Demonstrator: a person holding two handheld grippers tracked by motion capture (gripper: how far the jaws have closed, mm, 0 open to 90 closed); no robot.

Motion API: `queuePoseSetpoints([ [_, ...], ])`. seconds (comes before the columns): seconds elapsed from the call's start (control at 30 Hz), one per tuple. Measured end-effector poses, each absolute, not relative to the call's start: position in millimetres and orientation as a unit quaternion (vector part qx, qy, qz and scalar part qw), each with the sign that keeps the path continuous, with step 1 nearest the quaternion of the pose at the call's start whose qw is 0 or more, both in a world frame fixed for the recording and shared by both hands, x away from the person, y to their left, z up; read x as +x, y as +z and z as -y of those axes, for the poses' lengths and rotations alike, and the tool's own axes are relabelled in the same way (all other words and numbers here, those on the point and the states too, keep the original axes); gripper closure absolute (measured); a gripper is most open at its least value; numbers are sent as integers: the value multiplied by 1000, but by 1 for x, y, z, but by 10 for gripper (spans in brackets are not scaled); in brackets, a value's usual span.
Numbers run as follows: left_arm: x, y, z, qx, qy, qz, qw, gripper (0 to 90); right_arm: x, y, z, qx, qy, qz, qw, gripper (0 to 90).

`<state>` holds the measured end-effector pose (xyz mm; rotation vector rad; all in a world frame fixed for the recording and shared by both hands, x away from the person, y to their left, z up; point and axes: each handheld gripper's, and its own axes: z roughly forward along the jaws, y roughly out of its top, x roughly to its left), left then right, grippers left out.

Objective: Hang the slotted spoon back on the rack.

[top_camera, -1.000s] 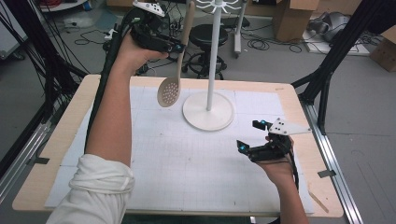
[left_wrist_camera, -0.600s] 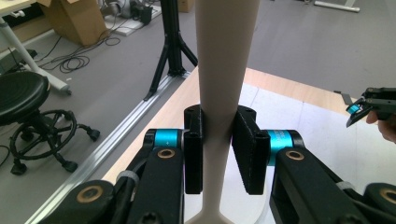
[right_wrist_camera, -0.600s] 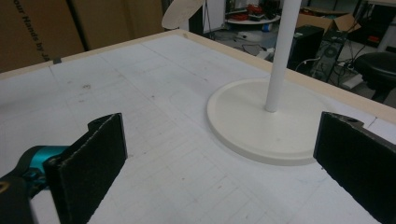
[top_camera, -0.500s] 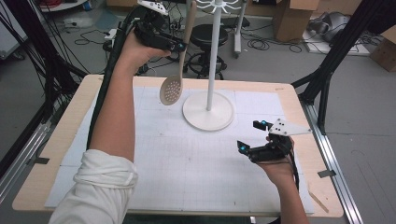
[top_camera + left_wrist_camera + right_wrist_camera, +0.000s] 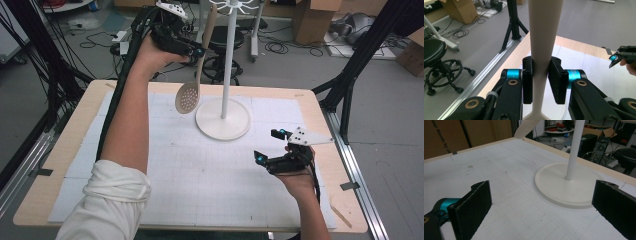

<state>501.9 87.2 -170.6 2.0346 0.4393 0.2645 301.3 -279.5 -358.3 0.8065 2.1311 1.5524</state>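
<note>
A beige slotted spoon hangs in the air left of the white stand's pole, bowl down and handle up. My left gripper is shut on its handle, high above the table's far edge, near the stand's hook crown. The stand's round base rests on the white mat. My right gripper hovers low over the mat to the right of the base, jaws wide apart with nothing between them. The spoon's bowl shows at the top of the right gripper view.
The white gridded mat covers the wooden table. Black frame legs stand at the right, a black stool and cables behind the table. Cardboard boxes sit on the floor beyond.
My left gripper has carried the spoon slightly up and toward the stand's top. The right gripper has stayed in place, open.
</note>
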Motion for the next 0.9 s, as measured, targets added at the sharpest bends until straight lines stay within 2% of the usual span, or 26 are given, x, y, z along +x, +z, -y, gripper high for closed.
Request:
queuePoseSetpoints([
  [0.67, 504, -173, -76, 845, 109, -198, 485, 727, 301, -358, 279, 287, 552, -759, 189, 15],
  [0.77, 504, -172, -79, 841, 104, -211, 488, 607, 301, -358, 278, 286, 552, -760, 190, 15],
  [0.9, 502, -172, -85, 837, 105, -224, 488, 510, 301, -359, 278, 285, 552, -761, 188, 15],
])
